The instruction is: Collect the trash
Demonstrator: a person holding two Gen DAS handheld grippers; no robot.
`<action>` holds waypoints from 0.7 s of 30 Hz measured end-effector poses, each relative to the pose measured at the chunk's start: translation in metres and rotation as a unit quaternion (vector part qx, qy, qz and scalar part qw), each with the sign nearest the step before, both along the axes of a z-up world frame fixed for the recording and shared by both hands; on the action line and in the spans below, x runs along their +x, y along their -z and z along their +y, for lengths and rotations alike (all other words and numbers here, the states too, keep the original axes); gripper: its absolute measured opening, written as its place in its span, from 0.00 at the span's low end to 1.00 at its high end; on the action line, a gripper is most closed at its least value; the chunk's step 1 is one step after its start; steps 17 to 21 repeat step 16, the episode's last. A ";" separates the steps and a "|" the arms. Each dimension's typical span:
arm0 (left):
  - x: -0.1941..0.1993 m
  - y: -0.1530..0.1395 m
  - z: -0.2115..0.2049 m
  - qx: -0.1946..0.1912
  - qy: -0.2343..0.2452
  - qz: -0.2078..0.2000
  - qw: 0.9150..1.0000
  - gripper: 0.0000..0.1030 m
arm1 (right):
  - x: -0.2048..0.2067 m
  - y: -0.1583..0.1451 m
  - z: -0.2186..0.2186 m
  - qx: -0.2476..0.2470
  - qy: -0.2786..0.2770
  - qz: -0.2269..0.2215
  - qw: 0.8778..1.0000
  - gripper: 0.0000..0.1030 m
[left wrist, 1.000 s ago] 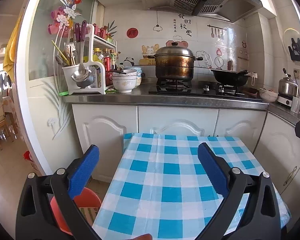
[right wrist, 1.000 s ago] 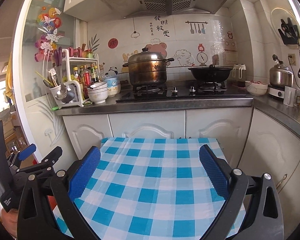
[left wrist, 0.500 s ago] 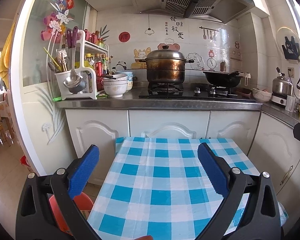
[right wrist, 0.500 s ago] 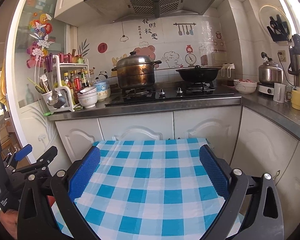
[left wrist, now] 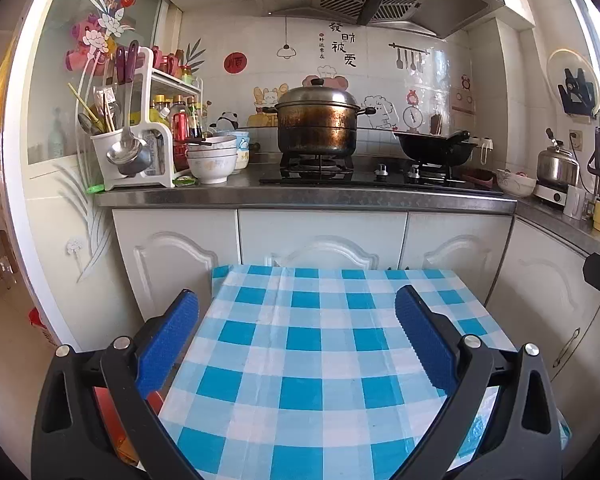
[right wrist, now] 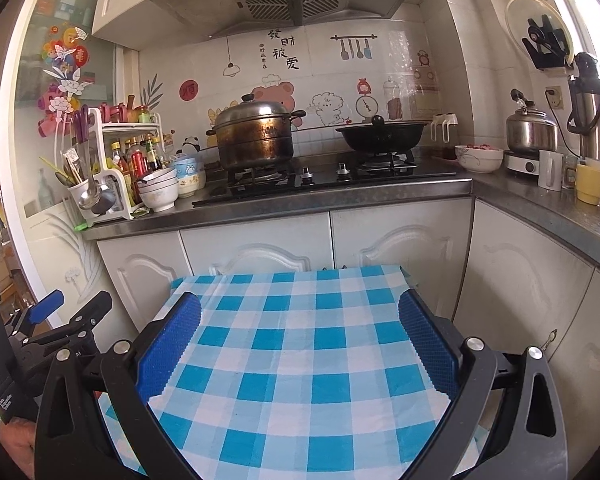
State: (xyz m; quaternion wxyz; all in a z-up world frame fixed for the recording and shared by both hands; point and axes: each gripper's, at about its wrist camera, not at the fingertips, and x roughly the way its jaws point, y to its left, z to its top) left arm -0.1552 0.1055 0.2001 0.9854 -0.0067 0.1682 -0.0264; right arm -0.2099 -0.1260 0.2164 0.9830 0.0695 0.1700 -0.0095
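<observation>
My left gripper (left wrist: 298, 304) is open and empty, held above a table with a blue and white checked cloth (left wrist: 308, 360). My right gripper (right wrist: 300, 308) is open and empty over the same cloth (right wrist: 300, 360). The left gripper also shows at the left edge of the right wrist view (right wrist: 60, 312). No trash shows on the cloth. A red bin (left wrist: 108, 412) sits on the floor left of the table, mostly hidden behind my left gripper's finger.
A steel counter (left wrist: 300, 194) runs behind the table with a large pot (left wrist: 318, 122), a black wok (left wrist: 434, 150), stacked bowls (left wrist: 212, 160) and a utensil rack (left wrist: 136, 132). White cabinets (left wrist: 320, 240) stand below. A kettle (right wrist: 532, 128) and cups (right wrist: 590, 186) stand at right.
Both views have tilted upward and pulled back a little, so the counter and hood sit lower in frame. Both grippers stay open and empty.
</observation>
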 end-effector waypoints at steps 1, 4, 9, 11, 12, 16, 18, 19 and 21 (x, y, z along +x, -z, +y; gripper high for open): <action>0.003 0.002 -0.001 0.000 0.002 0.002 1.000 0.96 | 0.002 0.003 -0.002 0.001 0.002 0.003 1.000 0.95; 0.015 0.014 -0.005 -0.002 0.008 0.014 1.000 0.96 | 0.014 0.014 -0.008 0.006 0.005 0.020 1.000 0.95; 0.056 0.061 -0.018 -0.009 0.014 0.100 0.995 0.96 | 0.054 0.061 -0.028 0.022 0.022 0.082 0.996 0.95; 0.074 0.087 -0.026 -0.007 0.010 0.137 0.990 0.96 | 0.079 0.091 -0.036 0.023 0.032 0.128 0.991 0.95; 0.082 0.099 -0.030 -0.007 0.012 0.153 0.988 0.96 | 0.092 0.108 -0.039 0.023 0.035 0.152 0.987 0.95; 0.108 0.138 -0.044 0.007 0.007 0.203 0.979 0.96 | 0.135 0.165 -0.049 0.022 0.051 0.223 0.973 0.95; 0.108 0.138 -0.044 0.007 0.007 0.203 0.979 0.96 | 0.135 0.165 -0.049 0.022 0.051 0.223 0.973 0.95; 0.108 0.138 -0.044 0.007 0.007 0.203 0.979 0.96 | 0.135 0.165 -0.049 0.022 0.051 0.223 0.973 0.95; 0.108 0.138 -0.044 0.007 0.007 0.203 0.979 0.96 | 0.135 0.165 -0.049 0.022 0.051 0.223 0.973 0.95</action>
